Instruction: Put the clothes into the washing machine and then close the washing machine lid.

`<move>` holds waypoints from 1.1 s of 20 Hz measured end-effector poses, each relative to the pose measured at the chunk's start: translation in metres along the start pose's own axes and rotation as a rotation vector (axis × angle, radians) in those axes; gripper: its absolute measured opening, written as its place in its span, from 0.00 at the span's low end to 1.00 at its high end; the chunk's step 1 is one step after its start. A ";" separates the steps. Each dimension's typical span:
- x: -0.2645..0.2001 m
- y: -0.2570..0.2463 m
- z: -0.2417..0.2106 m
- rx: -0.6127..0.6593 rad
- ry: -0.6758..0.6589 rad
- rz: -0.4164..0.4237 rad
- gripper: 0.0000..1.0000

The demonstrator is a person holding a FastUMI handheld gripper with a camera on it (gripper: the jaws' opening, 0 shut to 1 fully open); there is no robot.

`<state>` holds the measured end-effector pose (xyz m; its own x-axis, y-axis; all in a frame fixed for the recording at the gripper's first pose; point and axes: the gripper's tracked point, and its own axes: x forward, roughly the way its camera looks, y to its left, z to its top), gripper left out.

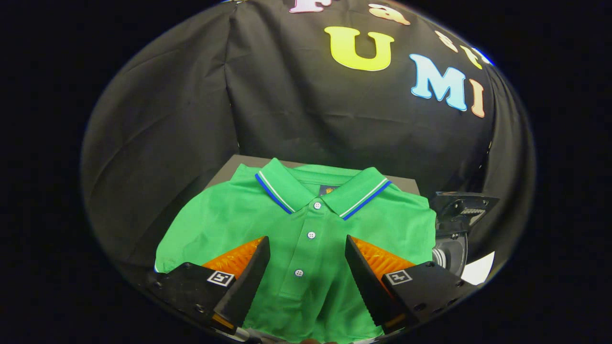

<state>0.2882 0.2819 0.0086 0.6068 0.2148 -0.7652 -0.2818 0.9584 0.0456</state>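
A green polo shirt (296, 224) with a blue-and-white striped collar lies flat on a dark table (239, 165), its button placket running straight between my fingers. My gripper (307, 243) hovers over the shirt's chest, fingers wide apart and holding nothing. To the right of the shirt, past the right finger, stands part of a small washing machine (454, 224) with its dark lid raised and the drum opening partly visible below it.
Black cloth walls close the booth behind and on both sides of the table. A white patch (480, 267) shows low at the right, beside the machine.
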 end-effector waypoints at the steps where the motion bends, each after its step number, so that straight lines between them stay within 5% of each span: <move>1: 0.004 0.001 -0.003 -0.016 0.012 -0.004 0.98; 13: 0.013 0.004 -0.012 -0.038 0.012 0.045 0.96; 16: 0.012 0.002 -0.014 -0.056 0.034 0.064 0.72; 19: 0.012 -0.006 -0.008 -0.033 0.012 0.056 0.16; 21: 0.012 -0.010 -0.003 -0.057 0.002 0.058 0.16; 22: 0.013 -0.008 -0.004 -0.039 -0.004 0.062 0.02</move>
<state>0.2952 0.2763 -0.0041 0.5906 0.2742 -0.7590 -0.3474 0.9353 0.0676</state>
